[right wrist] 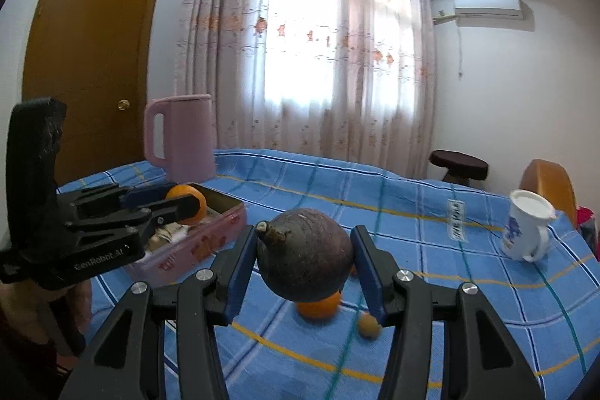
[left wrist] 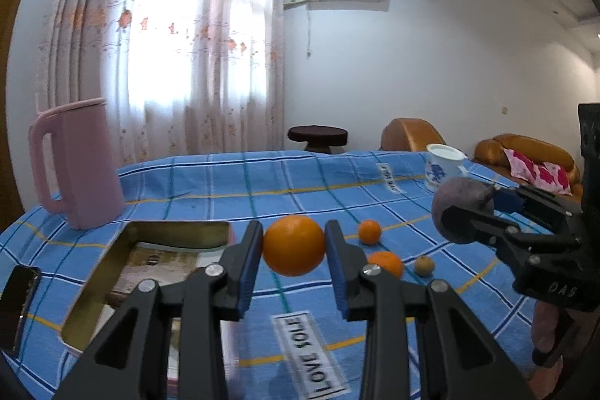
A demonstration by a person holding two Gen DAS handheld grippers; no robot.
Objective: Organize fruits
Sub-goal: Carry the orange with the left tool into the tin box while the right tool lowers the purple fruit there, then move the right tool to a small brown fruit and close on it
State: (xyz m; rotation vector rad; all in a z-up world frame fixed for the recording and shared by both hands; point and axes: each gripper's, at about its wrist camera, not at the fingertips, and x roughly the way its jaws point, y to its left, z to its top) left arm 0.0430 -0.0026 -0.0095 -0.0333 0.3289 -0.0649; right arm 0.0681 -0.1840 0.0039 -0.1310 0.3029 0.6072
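Note:
My left gripper is shut on a large orange and holds it above the blue checked tablecloth, just right of the open pink tin box. My right gripper is shut on a dark purple round fruit with a stem, held above the cloth. In the left wrist view that fruit and right gripper show at the right. On the cloth lie two small oranges and a small brown fruit. In the right wrist view the left gripper holds the orange over the tin box.
A pink jug stands at the back left beside the box. A white mug with blue print stands at the back right. A dark phone lies at the left edge. A stool and brown sofa stand beyond the table.

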